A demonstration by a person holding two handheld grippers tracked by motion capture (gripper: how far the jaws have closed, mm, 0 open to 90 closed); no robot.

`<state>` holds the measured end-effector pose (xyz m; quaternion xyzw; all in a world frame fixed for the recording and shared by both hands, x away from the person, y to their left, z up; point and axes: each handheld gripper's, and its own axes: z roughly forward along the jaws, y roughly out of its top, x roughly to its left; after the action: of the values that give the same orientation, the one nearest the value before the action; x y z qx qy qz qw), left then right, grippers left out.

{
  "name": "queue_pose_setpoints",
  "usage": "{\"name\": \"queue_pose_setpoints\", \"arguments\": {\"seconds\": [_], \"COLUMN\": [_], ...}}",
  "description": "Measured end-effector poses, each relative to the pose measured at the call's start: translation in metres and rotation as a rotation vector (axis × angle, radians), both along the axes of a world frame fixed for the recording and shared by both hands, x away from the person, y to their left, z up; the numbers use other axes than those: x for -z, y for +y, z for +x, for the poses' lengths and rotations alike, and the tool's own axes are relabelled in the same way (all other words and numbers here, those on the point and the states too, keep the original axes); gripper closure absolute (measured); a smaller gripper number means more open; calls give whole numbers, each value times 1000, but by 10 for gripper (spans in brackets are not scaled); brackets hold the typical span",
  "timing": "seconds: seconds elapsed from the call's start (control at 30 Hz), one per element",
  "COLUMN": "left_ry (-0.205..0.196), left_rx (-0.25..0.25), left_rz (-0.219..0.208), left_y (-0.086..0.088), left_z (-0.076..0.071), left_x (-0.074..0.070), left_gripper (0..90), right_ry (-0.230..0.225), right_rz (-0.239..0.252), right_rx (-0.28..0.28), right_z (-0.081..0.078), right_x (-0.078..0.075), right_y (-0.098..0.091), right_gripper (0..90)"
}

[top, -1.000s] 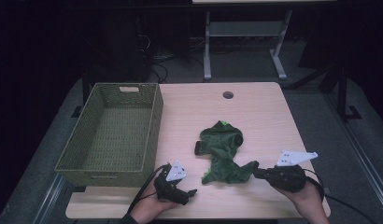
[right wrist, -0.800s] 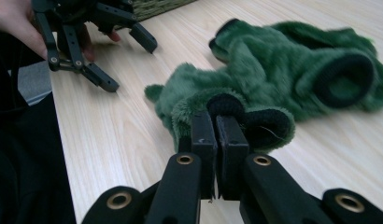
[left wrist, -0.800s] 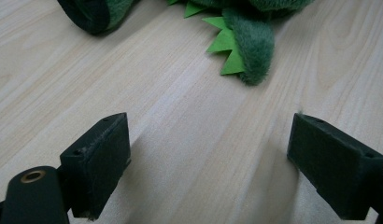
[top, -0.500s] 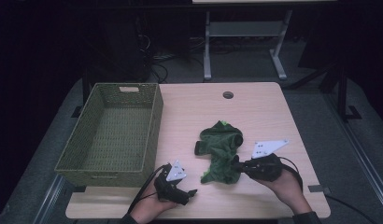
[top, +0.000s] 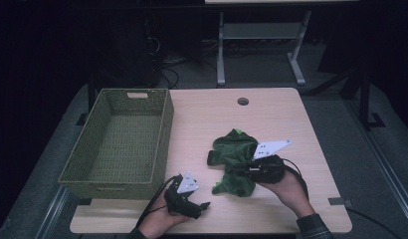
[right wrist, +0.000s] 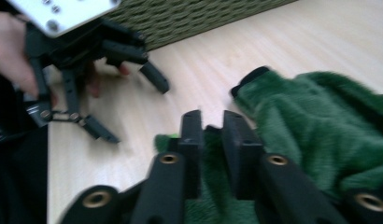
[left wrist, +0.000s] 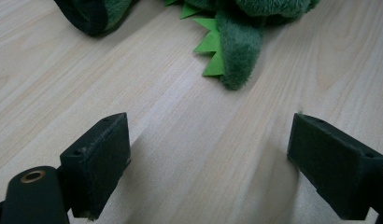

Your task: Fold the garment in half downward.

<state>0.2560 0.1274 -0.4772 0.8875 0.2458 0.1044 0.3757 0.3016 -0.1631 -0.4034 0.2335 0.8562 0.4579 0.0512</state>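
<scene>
One green plush garment (top: 235, 162) with a row of bright green felt spikes lies crumpled on the pale wood counter (top: 271, 112), right of centre toward the near edge. One woven basket (top: 120, 142) stands on the counter's left side, well apart from the garment. One round cable hole (top: 243, 101) sits near the counter's far edge. Two claws are in the person's hands.

Left claw (top: 201, 204): low at the near edge, just right of the basket's near corner, jaws spread wide with bare wood between them. In the left gripper view, the garment's spiked edge (left wrist: 213, 49) lies ahead of the pads (left wrist: 98, 158), apart from them.

Right claw (top: 234, 169): lies over the garment's near right part, pointing left. In the right gripper view, its jaws stand nearly pressed together with a fold of the green plush (right wrist: 320, 126) in the narrow gap. The jaws have just been easing open a little. Whether the pads press on the cloth, I cannot tell for certain, but it looks pinched.

Against a second ago: the right claw has travelled left from the garment's right end, and the cloth has bunched tighter. The left claw and the basket are unchanged.
</scene>
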Motion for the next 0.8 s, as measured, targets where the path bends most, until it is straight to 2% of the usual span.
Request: {"name": "queue_pose_setpoints", "arguments": {"seconds": [0.07, 0.2, 0.4, 0.47, 0.67, 0.8], "left_ry": [0, -1, -1, -1, 2, 1], "left_rx": [0, -3, 0, -1, -20, -26], "left_rz": [1, -3, 0, 0, -2, -2], "left_y": [0, 0, 0, 0, -2, -3], "left_z": [0, 0, 0, 0, 0, 0], "left_x": [0, 0, 0, 0, 0, 0], "left_gripper": [124, 124, 124, 125, 124, 124], "right_ry": [-10, 5, 63, 80, 120, 133], "right_rz": [10, -29, -114, -127, -181, -205], "right_rx": [41, 93, 83, 72, 48, 49], "right_z": [2, 9, 15, 15, 14, 14], "right_x": [-3, 1, 26, 33, 48, 51], "right_y": [-3, -4, 6, 10, 22, 26], "right_gripper": [897, 898, 898, 898, 899, 900]}}
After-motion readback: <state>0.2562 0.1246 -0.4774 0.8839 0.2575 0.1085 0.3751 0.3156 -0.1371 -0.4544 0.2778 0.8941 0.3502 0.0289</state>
